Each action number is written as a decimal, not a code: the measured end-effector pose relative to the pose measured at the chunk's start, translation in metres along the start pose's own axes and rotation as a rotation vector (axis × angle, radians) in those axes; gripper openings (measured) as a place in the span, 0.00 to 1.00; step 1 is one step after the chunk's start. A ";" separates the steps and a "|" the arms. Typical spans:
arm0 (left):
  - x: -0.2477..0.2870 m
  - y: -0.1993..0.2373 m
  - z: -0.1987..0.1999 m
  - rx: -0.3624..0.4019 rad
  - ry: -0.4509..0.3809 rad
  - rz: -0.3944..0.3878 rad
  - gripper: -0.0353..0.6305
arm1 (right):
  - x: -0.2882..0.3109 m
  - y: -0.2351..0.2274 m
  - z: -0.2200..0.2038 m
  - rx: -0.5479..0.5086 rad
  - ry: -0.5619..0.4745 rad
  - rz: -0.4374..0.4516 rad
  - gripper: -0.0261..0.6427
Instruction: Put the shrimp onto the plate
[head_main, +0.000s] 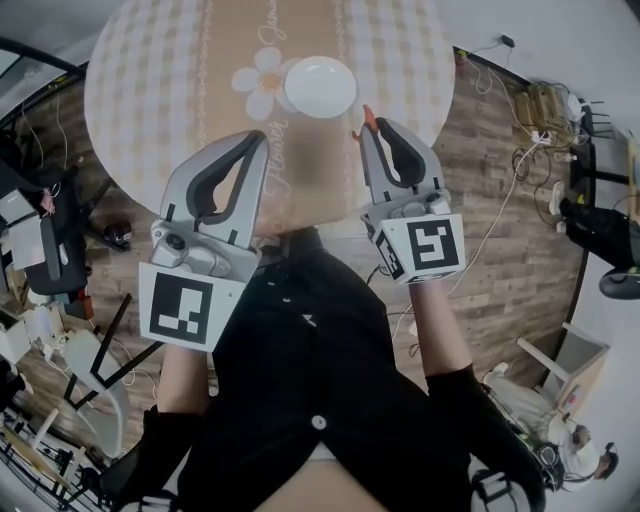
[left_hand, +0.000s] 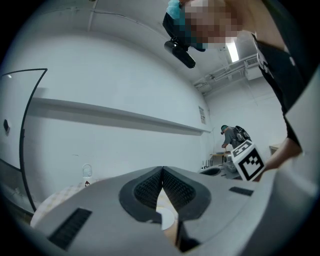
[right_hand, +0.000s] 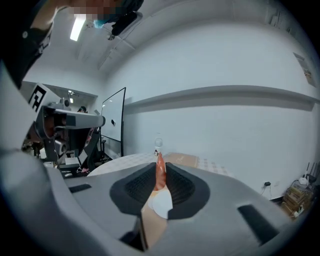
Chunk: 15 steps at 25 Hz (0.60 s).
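Two grippers hang over the round table (head_main: 150, 90). The left gripper (head_main: 260, 140) has its jaws pressed together, nothing between them. Ahead of both tips sits the white plate (head_main: 320, 85) — nearer the right gripper (head_main: 368, 130), whose jaws pinch the orange shrimp (right_hand: 160, 176) upright at their tip — just right of the plate's rim.

The table (head_main: 150, 90) and plate (head_main: 320, 86) are seen steeply from above in the head view and low, nearly level, in both gripper views.
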<state>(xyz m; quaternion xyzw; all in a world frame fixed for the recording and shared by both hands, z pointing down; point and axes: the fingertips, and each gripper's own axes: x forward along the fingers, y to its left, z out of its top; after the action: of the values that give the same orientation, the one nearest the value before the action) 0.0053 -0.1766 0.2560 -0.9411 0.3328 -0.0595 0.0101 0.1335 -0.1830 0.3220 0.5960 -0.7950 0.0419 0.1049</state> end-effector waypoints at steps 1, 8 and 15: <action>0.000 0.002 -0.002 -0.002 0.006 0.008 0.06 | 0.006 0.000 -0.006 -0.002 0.012 0.009 0.11; 0.002 0.015 -0.014 -0.018 0.037 0.061 0.06 | 0.045 -0.004 -0.051 -0.014 0.105 0.058 0.11; 0.004 0.025 -0.021 -0.033 0.053 0.107 0.06 | 0.080 -0.009 -0.093 -0.037 0.206 0.101 0.11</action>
<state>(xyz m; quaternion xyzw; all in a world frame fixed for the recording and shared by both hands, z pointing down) -0.0098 -0.1975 0.2754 -0.9200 0.3838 -0.0784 -0.0110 0.1320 -0.2426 0.4290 0.5457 -0.8096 0.0935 0.1949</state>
